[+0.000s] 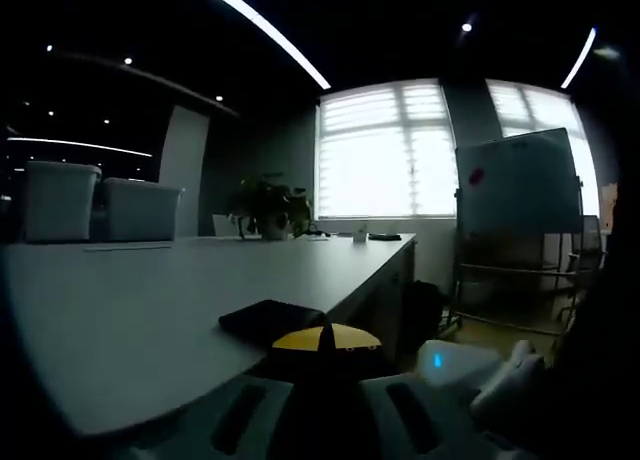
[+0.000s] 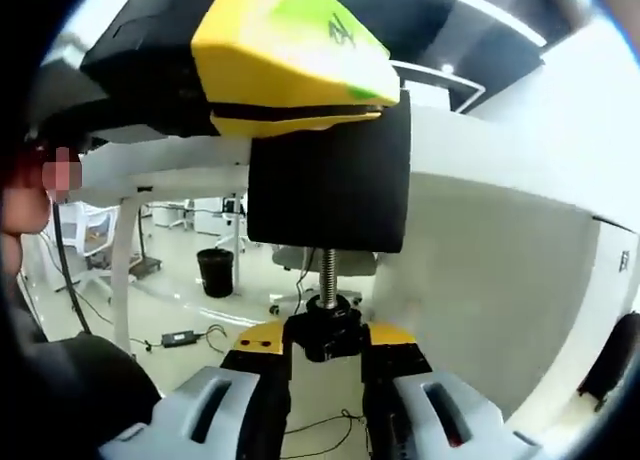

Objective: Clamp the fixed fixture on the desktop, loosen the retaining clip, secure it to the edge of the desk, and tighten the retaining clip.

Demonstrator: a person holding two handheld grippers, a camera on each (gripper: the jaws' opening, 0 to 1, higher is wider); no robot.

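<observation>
1. The surface [image 1: 150, 310] carries the yellow-and-black fixture [image 1: 325, 338] at its near edge.
2. The left claw [image 1: 325, 420] grips the fixture's top.
3. Beneath the fixture, the right claw [image 2: 325, 400] is closed on its screw knob [image 2: 325, 332].

Clamp [image 2: 300, 70]: upper body cut off at the top edge in right gripper view. Below the clamp, screw knob [image 2: 322, 332] sits between the jaws; contact unclear. Clamp's underside hidden by desk [image 1: 150, 310] in left gripper view.
</observation>
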